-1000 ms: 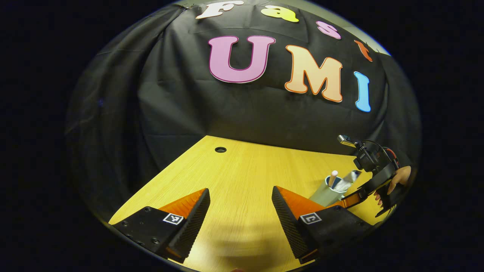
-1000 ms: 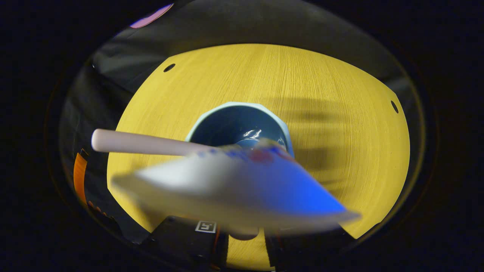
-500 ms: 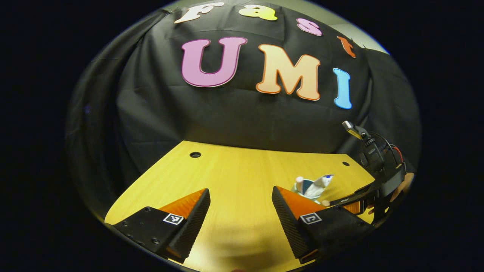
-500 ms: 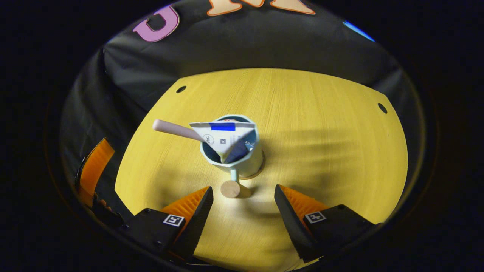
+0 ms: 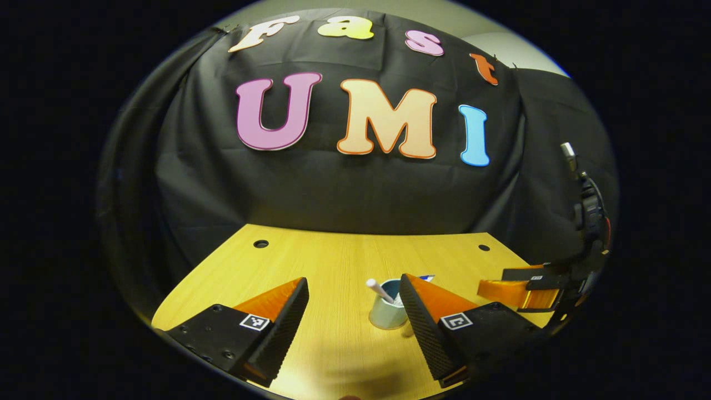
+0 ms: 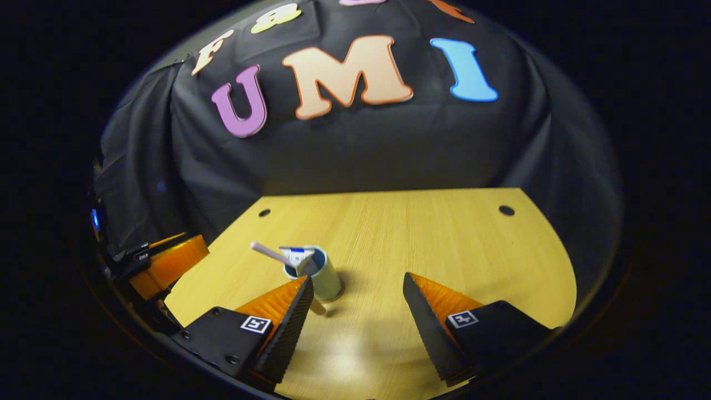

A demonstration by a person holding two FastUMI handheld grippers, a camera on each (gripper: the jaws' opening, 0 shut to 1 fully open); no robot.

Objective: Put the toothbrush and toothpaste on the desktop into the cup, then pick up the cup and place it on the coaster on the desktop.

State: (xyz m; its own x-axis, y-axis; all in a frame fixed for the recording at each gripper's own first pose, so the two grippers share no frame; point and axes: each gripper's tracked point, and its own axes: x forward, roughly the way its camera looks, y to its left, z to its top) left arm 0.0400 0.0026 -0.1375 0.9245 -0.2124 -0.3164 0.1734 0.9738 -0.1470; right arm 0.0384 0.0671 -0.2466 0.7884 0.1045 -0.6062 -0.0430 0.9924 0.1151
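With the cup (image 6: 316,275) standing on the desktop (image 6: 444,239), toothbrush (image 6: 270,253) and toothpaste (image 6: 298,258) leaning out of its mouth, what looks like the coaster's edge shows under its base, so check it sits square before you count the placing done. Your right gripper (image 6: 355,311) gapes wide and empty just beside it, your left gripper (image 5: 353,311) likewise; draw both straight back, since only the handle near your right gripper's fingers could snag.
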